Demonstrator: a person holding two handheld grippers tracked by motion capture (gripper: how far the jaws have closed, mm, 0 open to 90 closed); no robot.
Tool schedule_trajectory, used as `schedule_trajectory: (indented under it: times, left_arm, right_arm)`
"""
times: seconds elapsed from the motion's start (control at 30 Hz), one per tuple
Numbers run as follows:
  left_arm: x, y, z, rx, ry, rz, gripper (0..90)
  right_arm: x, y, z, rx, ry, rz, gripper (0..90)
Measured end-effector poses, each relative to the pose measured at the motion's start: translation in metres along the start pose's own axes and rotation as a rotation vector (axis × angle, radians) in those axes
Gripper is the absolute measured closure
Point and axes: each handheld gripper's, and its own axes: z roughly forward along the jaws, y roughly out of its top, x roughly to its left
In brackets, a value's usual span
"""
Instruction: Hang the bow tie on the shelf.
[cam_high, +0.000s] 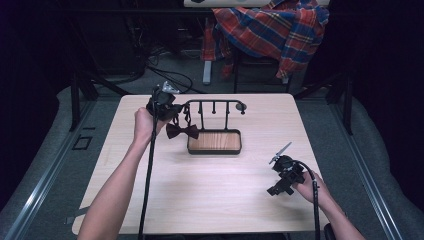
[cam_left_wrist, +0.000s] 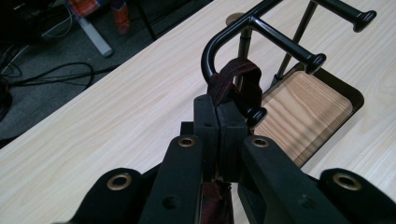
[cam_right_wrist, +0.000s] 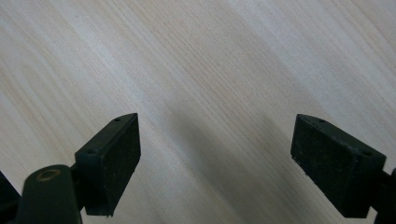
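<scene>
My left tool (cam_left_wrist: 218, 119) is clenched on the dark red strap (cam_left_wrist: 236, 77) of a bow tie (cam_high: 181, 131), the strap looped over the curved left end of a black rack (cam_left_wrist: 261, 28). From above, I see the bow tie hanging just left of the rack's wooden tray (cam_high: 215, 141), near the far left part of the tabletop (cam_high: 210, 185), with my left hand (cam_high: 144, 124) beside it. My right tool (cam_right_wrist: 215, 158) is released, its jaws wide apart over bare wood, held at the near right of the tabletop. A plaid shirt (cam_high: 270, 27) is draped over a chair beyond the far edge.
</scene>
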Motion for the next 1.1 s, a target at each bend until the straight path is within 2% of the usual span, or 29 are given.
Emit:
schedule_trajectory:
  times: [0.13,0.17,0.27,0.33,0.77,0.87,1.1]
  left_arm:
    - [0.001,-0.002,0.002,-0.004,-0.002,-0.009,88.7]
    - [0.001,-0.002,0.002,0.001,0.001,-0.01,88.7]
    - [0.002,-0.005,0.004,-0.001,-0.002,-0.035,88.5]
    - [0.002,-0.007,0.006,0.006,-0.002,-0.036,88.4]
    - [0.004,-0.012,0.014,0.016,-0.008,-0.052,87.5]
    - [0.004,-0.014,0.015,0.027,-0.01,-0.051,85.5]
    - [0.004,-0.015,0.018,0.028,-0.012,-0.078,77.4]
  right_arm:
    - [-0.001,-0.001,-0.001,0.014,-0.002,-0.013,15.8]
    - [0.0,-0.002,0.0,-0.001,0.001,0.0,15.8]
    - [0.0,-0.003,-0.001,0.004,-0.003,-0.003,15.8]
    - [0.0,-0.004,0.0,-0.012,0.0,0.011,15.8]
    - [0.0,-0.004,-0.001,0.0,-0.011,0.005,15.9]
    - [0.0,-0.004,-0.001,0.0,-0.011,0.001,15.9]
    - [0.0,-0.004,-0.001,-0.007,-0.009,0.005,15.9]
